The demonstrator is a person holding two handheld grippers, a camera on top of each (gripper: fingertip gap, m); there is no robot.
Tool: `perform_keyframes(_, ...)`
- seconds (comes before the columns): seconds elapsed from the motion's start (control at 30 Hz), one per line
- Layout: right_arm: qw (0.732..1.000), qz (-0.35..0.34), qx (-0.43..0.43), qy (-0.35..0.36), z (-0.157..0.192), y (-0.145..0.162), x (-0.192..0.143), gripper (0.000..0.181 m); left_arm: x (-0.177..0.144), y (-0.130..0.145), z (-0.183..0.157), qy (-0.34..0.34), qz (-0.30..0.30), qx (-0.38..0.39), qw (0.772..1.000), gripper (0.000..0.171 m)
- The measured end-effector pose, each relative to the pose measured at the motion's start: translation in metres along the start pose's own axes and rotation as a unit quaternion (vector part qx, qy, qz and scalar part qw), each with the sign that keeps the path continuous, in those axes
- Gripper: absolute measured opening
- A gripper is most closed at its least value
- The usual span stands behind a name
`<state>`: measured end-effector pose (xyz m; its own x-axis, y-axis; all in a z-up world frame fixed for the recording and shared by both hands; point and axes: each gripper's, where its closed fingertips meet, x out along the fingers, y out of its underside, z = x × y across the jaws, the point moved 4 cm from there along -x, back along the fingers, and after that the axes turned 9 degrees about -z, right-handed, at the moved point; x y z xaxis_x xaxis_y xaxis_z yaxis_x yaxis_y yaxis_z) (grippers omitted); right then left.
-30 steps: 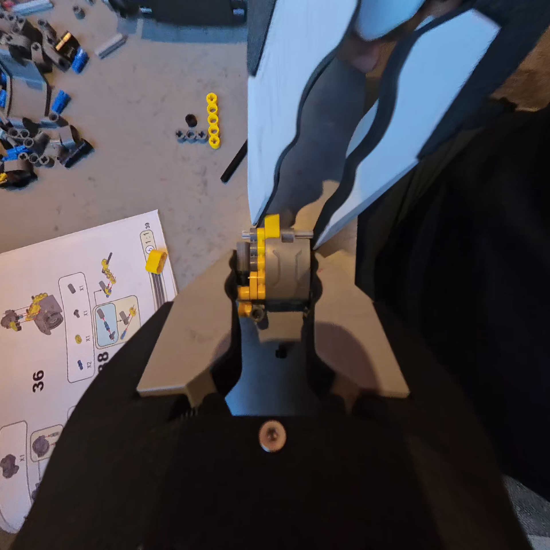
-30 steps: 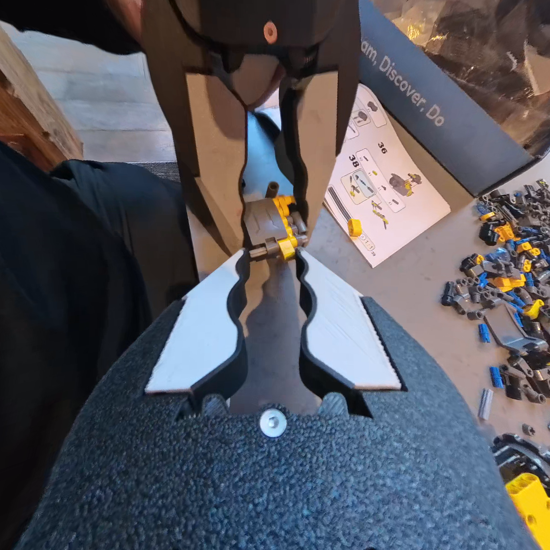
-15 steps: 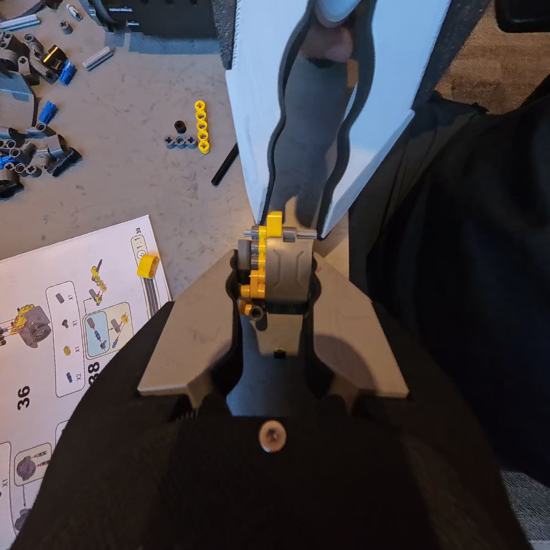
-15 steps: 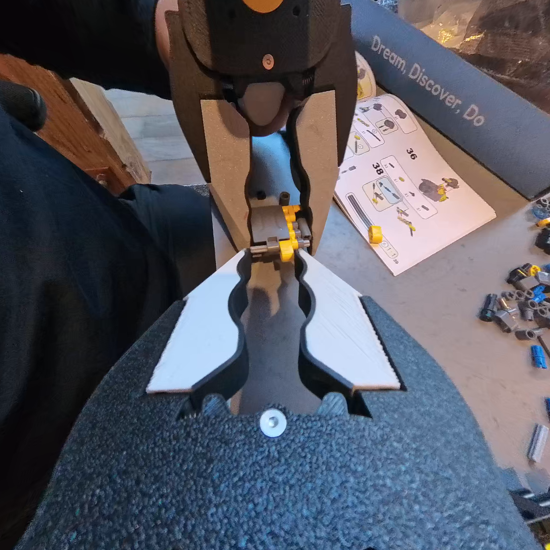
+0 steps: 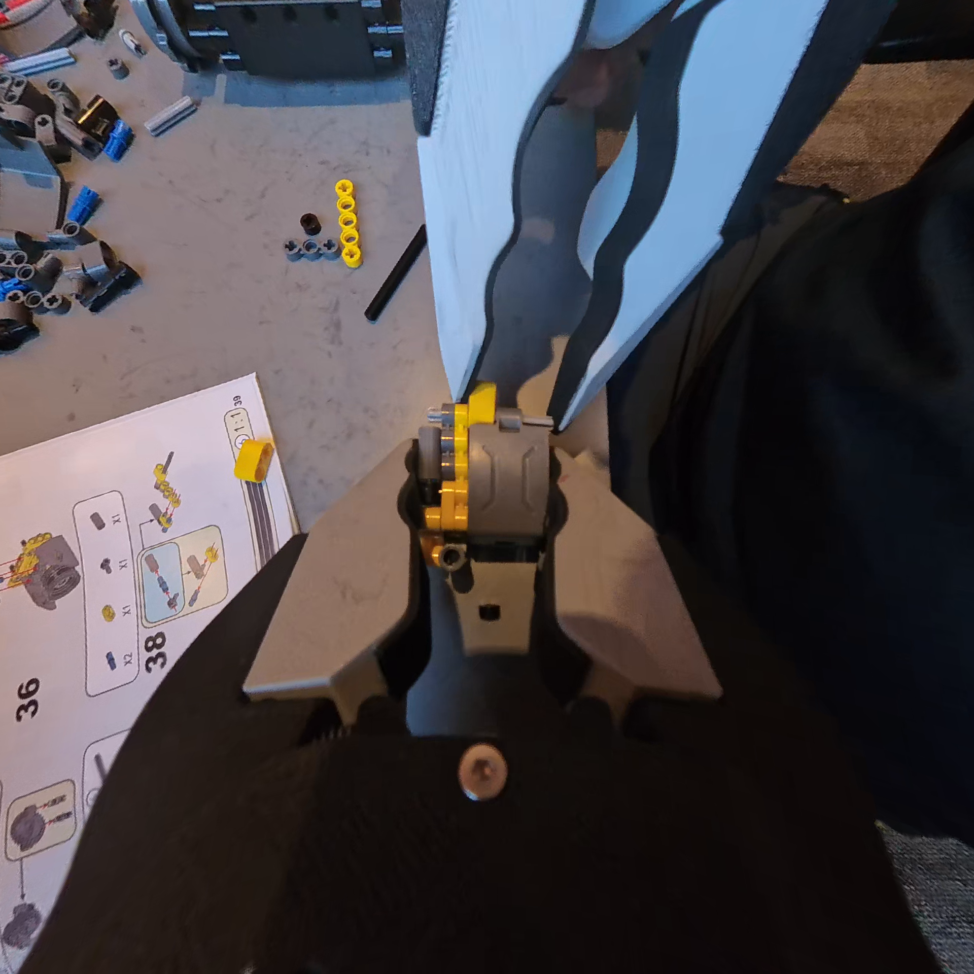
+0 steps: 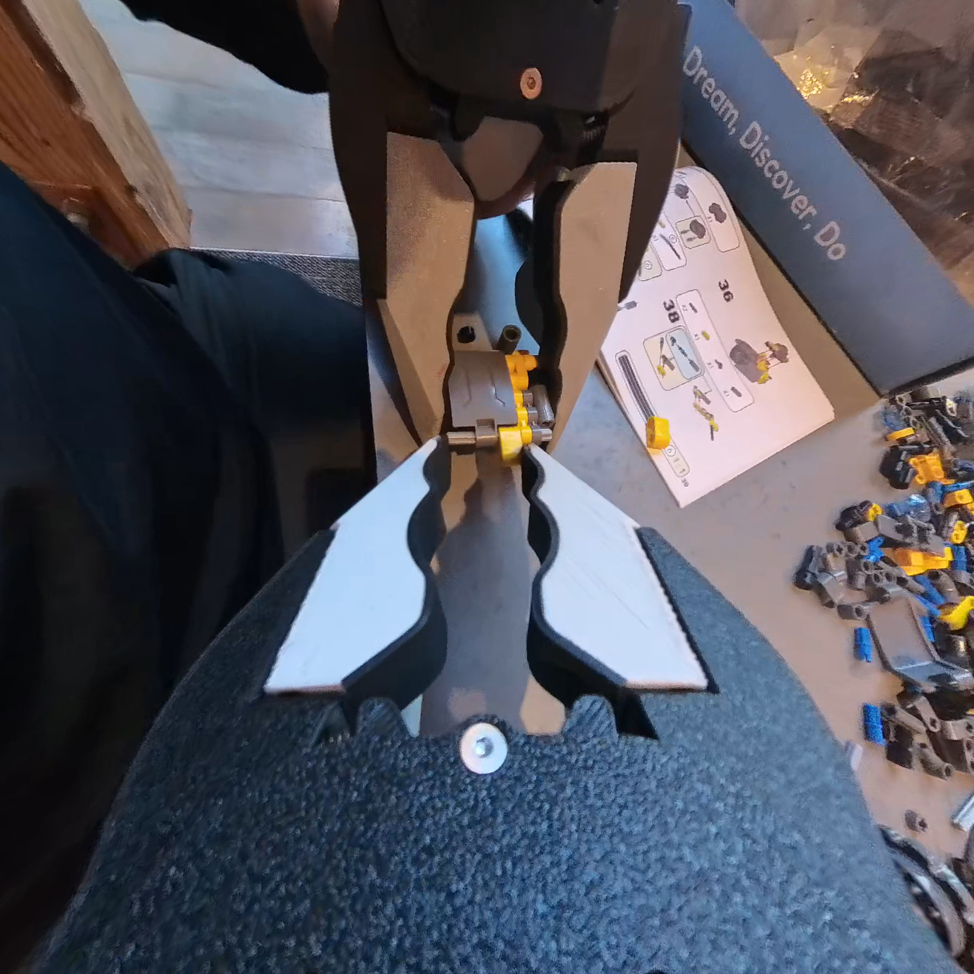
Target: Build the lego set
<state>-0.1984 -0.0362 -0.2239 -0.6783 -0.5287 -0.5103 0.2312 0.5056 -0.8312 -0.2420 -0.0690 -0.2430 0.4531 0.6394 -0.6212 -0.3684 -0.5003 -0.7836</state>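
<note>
My left gripper (image 5: 487, 458), with grey fingers, is shut on a small grey and yellow brick assembly (image 5: 506, 479) and holds it above the table's near edge. A thin grey axle with a yellow piece (image 5: 482, 403) crosses the assembly's far end. My right gripper (image 6: 482, 445), with white fingers, meets it head-on. One white fingertip presses the yellow piece (image 6: 508, 440) and the other the axle's opposite end. The left gripper (image 6: 487, 421) and the assembly (image 6: 479, 392) also show in the right wrist view. The right gripper (image 5: 508, 411) shows in the left wrist view.
An open instruction booklet (image 5: 121, 553) lies on the grey table with a loose yellow piece (image 5: 253, 461) on it. A yellow beam (image 5: 348, 224), a black axle (image 5: 395, 274) and piles of parts (image 6: 906, 580) lie around. A dark box (image 6: 790, 184) stands behind. A person's dark clothing (image 5: 817, 474) is close. My two grippers' fingertips are within a few centimetres of each other.
Both grippers stay joined at the assembly. The pair has shifted a little over the table, and the right gripper has tilted. The left grip is unchanged.
</note>
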Motion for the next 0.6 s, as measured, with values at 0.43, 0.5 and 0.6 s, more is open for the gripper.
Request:
perform_keyframes(0.43, 0.997, -0.025, -0.049, 0.053, 0.003, -0.004, 0.006, 0.025, -0.006, 0.005, 0.001, -0.002, -0.025, -0.004, 1.000, 0.044)
perform_keyframes(0.5, 0.998, -0.049, -0.009, 0.044, 0.000, -0.006, 0.005, 0.026, -0.007, 0.004, 0.001, -0.006, -0.033, -0.012, 0.999, 0.044)
perform_keyframes(0.6, 0.997, -0.070, 0.008, 0.037, -0.002, -0.010, 0.004, 0.026, -0.008, 0.005, 0.001, -0.015, -0.046, -0.020, 0.999, 0.044)
